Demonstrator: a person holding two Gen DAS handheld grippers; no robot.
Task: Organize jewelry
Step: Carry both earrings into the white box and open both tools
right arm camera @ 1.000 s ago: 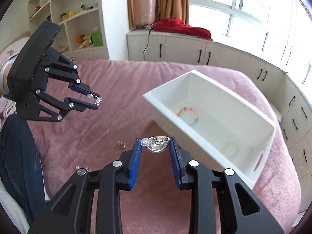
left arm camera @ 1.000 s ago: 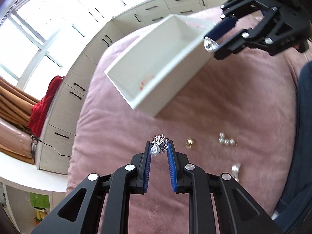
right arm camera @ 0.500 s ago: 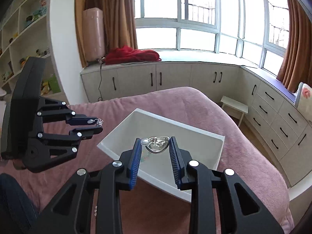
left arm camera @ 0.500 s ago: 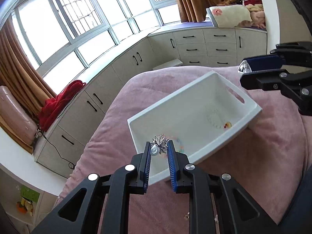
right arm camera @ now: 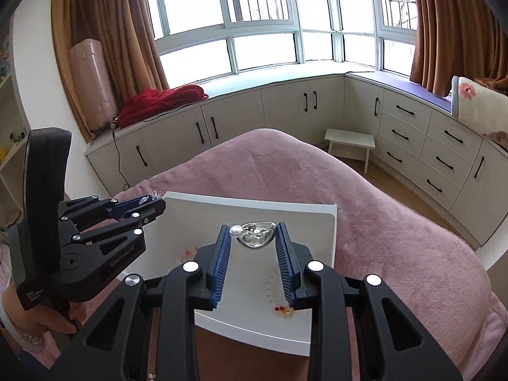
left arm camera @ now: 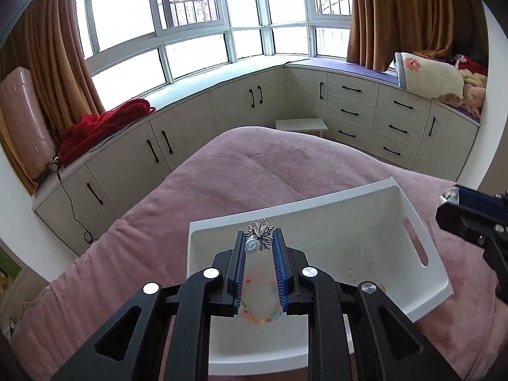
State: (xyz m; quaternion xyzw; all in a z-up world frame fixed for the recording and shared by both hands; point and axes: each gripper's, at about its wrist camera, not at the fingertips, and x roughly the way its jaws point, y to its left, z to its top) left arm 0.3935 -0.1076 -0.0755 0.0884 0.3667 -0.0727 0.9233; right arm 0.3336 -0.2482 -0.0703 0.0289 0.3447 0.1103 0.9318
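Above one white bin (left arm camera: 409, 219) holding two bracelets, we see two grippers: left gripper (left arm camera: 260, 238) fingers pinch a spiky silver brooch (left arm camera: 261, 231), right gripper (right arm camera: 254, 233) fingers clamp a heart-shaped silver pendant (right arm camera: 256, 238).

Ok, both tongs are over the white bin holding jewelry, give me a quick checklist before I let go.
1. Left tongs shut on the spiky silver brooch: ok.
2. Right tongs shut on the silver heart pendant: ok.
3. Left tongs over the white bin: ok.
4. Right tongs over the bin floor: ok.
5. Drop height above the bin: cannot tell.
6. Colourful bead bracelet lies under the left tongs, so the brooch may land on it: not ok.
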